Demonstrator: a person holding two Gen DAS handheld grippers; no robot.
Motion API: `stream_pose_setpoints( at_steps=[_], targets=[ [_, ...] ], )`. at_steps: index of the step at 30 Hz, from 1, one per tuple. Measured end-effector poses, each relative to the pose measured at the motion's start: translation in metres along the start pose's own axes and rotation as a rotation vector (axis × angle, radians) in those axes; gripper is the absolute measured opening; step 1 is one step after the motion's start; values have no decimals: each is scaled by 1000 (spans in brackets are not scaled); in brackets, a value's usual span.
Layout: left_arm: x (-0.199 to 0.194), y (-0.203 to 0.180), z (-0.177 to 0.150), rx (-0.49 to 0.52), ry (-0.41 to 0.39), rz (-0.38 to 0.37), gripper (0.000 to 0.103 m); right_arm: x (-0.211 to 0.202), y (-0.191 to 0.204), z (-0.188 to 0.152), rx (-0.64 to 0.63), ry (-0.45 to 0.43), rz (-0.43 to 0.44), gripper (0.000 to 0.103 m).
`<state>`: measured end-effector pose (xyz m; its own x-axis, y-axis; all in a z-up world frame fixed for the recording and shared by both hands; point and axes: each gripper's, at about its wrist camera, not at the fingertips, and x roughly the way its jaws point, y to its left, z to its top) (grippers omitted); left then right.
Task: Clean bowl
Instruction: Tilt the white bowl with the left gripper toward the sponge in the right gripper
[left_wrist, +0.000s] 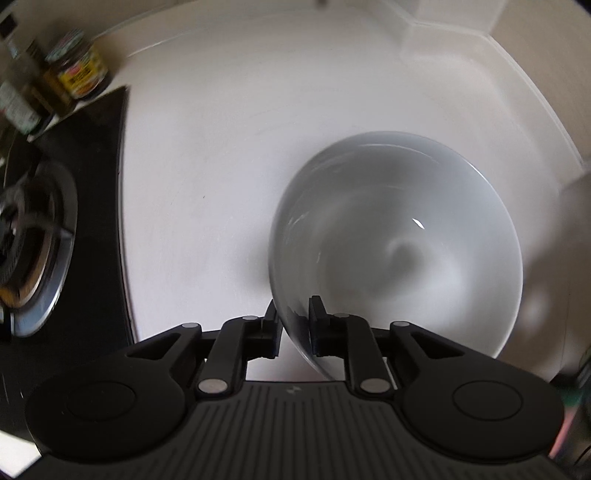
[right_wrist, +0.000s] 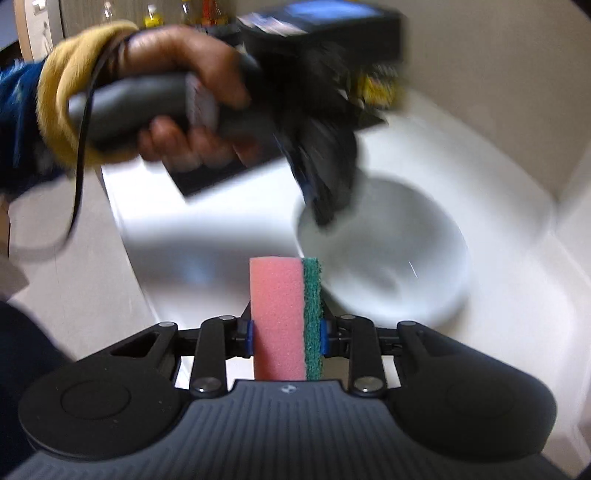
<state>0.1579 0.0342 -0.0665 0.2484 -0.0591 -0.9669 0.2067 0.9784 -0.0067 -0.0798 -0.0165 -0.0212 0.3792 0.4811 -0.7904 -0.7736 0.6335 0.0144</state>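
A white bowl (left_wrist: 399, 240) fills the right half of the left wrist view, tilted over a white countertop. My left gripper (left_wrist: 293, 325) is shut on the bowl's near rim, one finger outside the wall and one inside. In the right wrist view the same bowl (right_wrist: 391, 266) shows blurred, with the left gripper (right_wrist: 325, 206) clamped on its far-left rim and a person's hand (right_wrist: 177, 85) on the handle. My right gripper (right_wrist: 286, 336) is shut on a pink sponge (right_wrist: 277, 317) with a green scouring side, held upright just left of the bowl.
A black gas hob with a burner (left_wrist: 33, 240) lies at the left. Jars and bottles (left_wrist: 77, 66) stand at the back left. The white countertop (left_wrist: 221, 147) meets a wall at the back and right. A black cable (right_wrist: 79, 162) hangs from the person's wrist.
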Motion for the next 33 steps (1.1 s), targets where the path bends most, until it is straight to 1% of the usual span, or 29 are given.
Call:
stream_pose_setpoints(
  at_steps=[6, 8, 10, 11, 13, 15, 18, 22, 25, 27, 30, 31, 32, 33],
  targets=[
    [1, 12, 0, -38, 48, -61, 18, -30, -20, -10, 50, 50, 89, 26],
    [2, 14, 2, -35, 61, -76, 19, -25, -22, 8, 36, 22, 156, 26],
    [1, 15, 2, -35, 69, -88, 19, -16, -20, 28, 1, -8, 160, 26],
    [1, 16, 3, -38, 72, -94, 19, -10, -23, 36, -5, -7, 155, 26],
    [1, 17, 3, -26, 72, -101, 19, -2, -35, 43, -4, 14, 204, 26],
    [1, 15, 3, -3, 66, -98, 20, 1, -40, 41, 1, 45, 232, 25],
    [0, 14, 1, 25, 63, -98, 22, -3, -64, 26, 46, 91, 282, 25],
    [1, 13, 3, 57, 66, -97, 22, -31, -83, -10, 48, 181, 241, 25],
    [3, 12, 5, 75, 67, -84, 21, -41, -104, -27, 16, 252, 73, 26],
    [4, 11, 6, 88, 68, -81, 21, -48, -102, -30, -19, 246, 88, 26],
    [4, 10, 7, 117, 67, -80, 22, -60, -70, -24, -246, 212, 242, 26],
    [4, 10, 7, 130, 66, -81, 22, -59, -51, -18, -364, 199, 298, 26],
    [4, 9, 7, 142, 65, -82, 22, -56, -42, -14, -437, 184, 307, 26],
    [4, 9, 7, 155, 64, -82, 22, -57, -39, -12, -475, 176, 308, 26]
  ],
)
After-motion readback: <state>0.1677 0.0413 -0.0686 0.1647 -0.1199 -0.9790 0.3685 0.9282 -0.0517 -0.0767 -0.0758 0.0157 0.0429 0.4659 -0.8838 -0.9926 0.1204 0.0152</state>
